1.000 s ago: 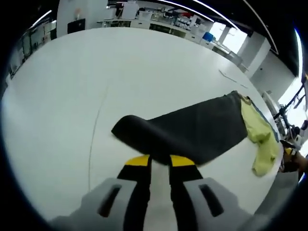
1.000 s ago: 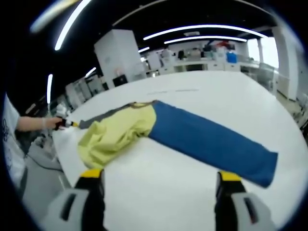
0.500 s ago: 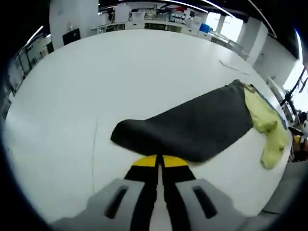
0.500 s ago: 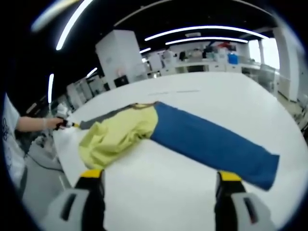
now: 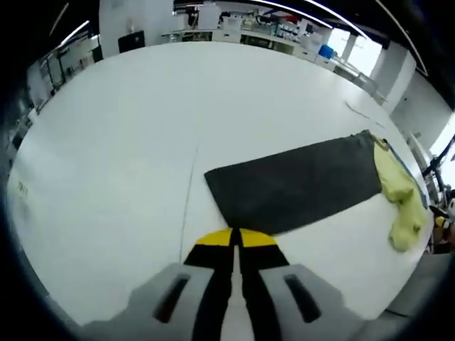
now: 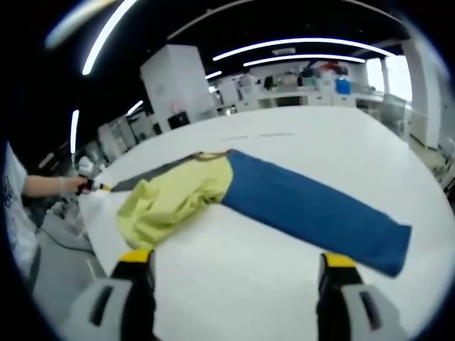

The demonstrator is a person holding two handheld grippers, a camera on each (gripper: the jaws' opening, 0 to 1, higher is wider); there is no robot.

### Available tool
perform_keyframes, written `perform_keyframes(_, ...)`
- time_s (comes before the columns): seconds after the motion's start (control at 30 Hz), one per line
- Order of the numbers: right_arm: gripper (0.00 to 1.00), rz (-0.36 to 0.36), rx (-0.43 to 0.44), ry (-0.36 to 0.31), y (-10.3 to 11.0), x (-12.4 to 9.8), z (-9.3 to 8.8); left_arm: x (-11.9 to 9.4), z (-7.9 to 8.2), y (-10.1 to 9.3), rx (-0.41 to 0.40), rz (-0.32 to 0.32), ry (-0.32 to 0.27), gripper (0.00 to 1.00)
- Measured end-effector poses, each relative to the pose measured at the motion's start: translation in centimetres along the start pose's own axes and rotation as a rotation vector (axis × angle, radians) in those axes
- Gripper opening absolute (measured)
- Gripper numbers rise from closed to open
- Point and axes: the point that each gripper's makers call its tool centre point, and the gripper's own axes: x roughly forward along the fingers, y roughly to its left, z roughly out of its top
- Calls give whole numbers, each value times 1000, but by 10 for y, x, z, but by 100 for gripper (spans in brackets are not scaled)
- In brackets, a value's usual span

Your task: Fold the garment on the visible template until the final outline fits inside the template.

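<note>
A wide white tabletop (image 5: 106, 142) carries the garment (image 6: 313, 209): blue leg, yellow middle, dark grey leg (image 5: 295, 185). The grey leg, bunched and lifted a second ago, now lies flat, so spreading looks finished. Left tool (image 5: 234, 239) is pinched together, empty, just short of the cloth; right tool (image 6: 234, 266) stands wide apart.

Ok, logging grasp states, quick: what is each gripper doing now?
Left gripper: closed, holding nothing, by the dark grey garment panel.
Right gripper: open, empty.
</note>
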Motion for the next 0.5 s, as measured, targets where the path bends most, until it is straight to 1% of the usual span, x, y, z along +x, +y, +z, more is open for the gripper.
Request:
perform_keyframes(0.13,95,1,-4,-4,1,0,1,-1,-1,-2,10,2,4,0)
perform_keyframes(0.2,95,3,-3,-7,1,0,1,0,-3,1,19,4,10,0)
perform_keyframes(0.33,95,0,-1,-9,2,-2,1,-1,-2,1,27,-4,-11,0)
perform_keyframes(0.37,95,0,-1,-9,2,-2,0,-5,-3,-4,33,-8,-20,2)
perform_keyframes(0.4,95,-2,0,-10,2,-3,0,-7,-2,-5,35,-9,-28,7)
perform_keyframes(0.43,95,-4,-1,-9,2,-3,0,-3,-1,-4,41,-14,-37,12)
perform_keyframes(0.47,95,-4,1,-9,1,-3,-1,-4,1,-5,46,-16,-52,17)
perform_keyframes(0.5,95,-3,2,-10,1,-3,-1,-7,1,-6,51,-18,-57,25)
